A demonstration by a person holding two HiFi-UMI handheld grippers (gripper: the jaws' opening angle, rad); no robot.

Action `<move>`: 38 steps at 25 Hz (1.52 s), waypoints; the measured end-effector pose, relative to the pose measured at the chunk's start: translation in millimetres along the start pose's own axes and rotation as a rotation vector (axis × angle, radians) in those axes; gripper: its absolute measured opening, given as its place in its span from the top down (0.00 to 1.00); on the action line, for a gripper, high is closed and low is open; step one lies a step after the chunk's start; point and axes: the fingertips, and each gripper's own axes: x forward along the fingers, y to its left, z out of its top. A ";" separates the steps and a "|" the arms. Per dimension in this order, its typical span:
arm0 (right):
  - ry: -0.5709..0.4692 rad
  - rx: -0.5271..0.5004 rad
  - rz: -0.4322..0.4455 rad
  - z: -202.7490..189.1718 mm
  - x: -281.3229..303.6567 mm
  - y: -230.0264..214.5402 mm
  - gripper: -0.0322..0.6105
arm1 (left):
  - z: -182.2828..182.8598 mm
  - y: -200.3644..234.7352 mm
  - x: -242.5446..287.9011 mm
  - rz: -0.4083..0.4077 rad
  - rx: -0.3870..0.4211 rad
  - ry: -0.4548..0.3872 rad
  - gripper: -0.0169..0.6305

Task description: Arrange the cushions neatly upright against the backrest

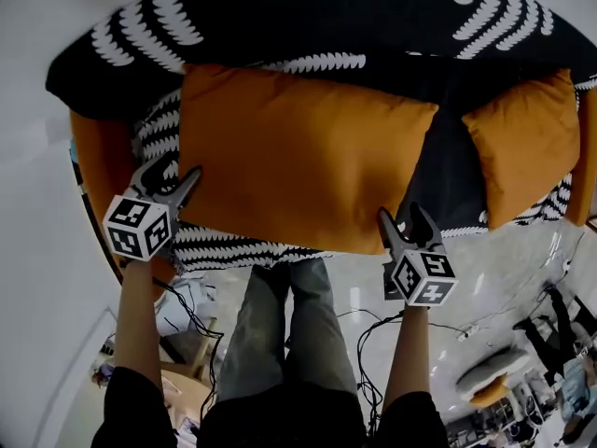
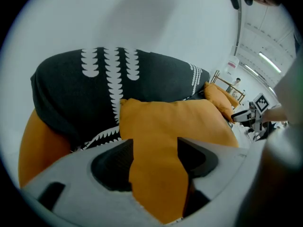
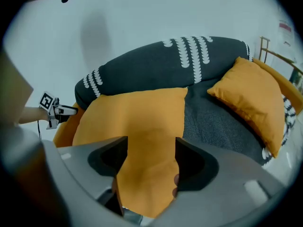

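While the left tongs (image 1: 177, 181) and right tongs (image 1: 399, 217) stand open at its near corners, the large orange cushion (image 1: 298, 157) lies across the sofa seat (image 1: 452, 175), long axis sideways, far edge against the backrest (image 1: 308, 17); a smaller cushion (image 1: 522, 143) leans at the right end.

Head view overhead; gripper views share large cushion (image 1: 298, 157)

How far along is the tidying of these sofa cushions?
Looks done: the smaller orange fabric cushion seems propped up at the sofa's right end. In hand: the left gripper and right gripper, both open, sit at the near edge of the large orange fabric cushion, not clamped on it. Left: that cushion lies flat on the seat and needs standing against the black, white-patterned backrest.
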 end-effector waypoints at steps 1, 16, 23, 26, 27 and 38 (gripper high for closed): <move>0.004 0.011 0.004 -4.0 6.0 -5.8 0.43 | -4.3 2.4 6.5 -0.002 -0.004 0.007 0.50; 0.100 0.103 0.100 -36.1 75.8 -25.7 0.14 | -56.2 40.9 58.5 -0.037 -0.121 0.103 0.19; 0.188 0.037 0.256 -38.7 94.6 -11.3 0.27 | -63.0 22.0 75.3 -0.170 -0.165 0.119 0.39; 0.185 -0.036 0.266 -35.4 87.3 -1.5 0.37 | -59.6 11.5 66.5 -0.163 -0.102 0.113 0.57; 0.177 -0.057 0.259 -31.6 80.2 1.2 0.41 | -54.9 5.9 61.0 -0.159 -0.071 0.107 0.63; 0.034 -0.288 0.194 15.2 35.9 40.8 0.51 | -28.9 -8.2 -9.1 -0.041 -0.005 -0.048 0.76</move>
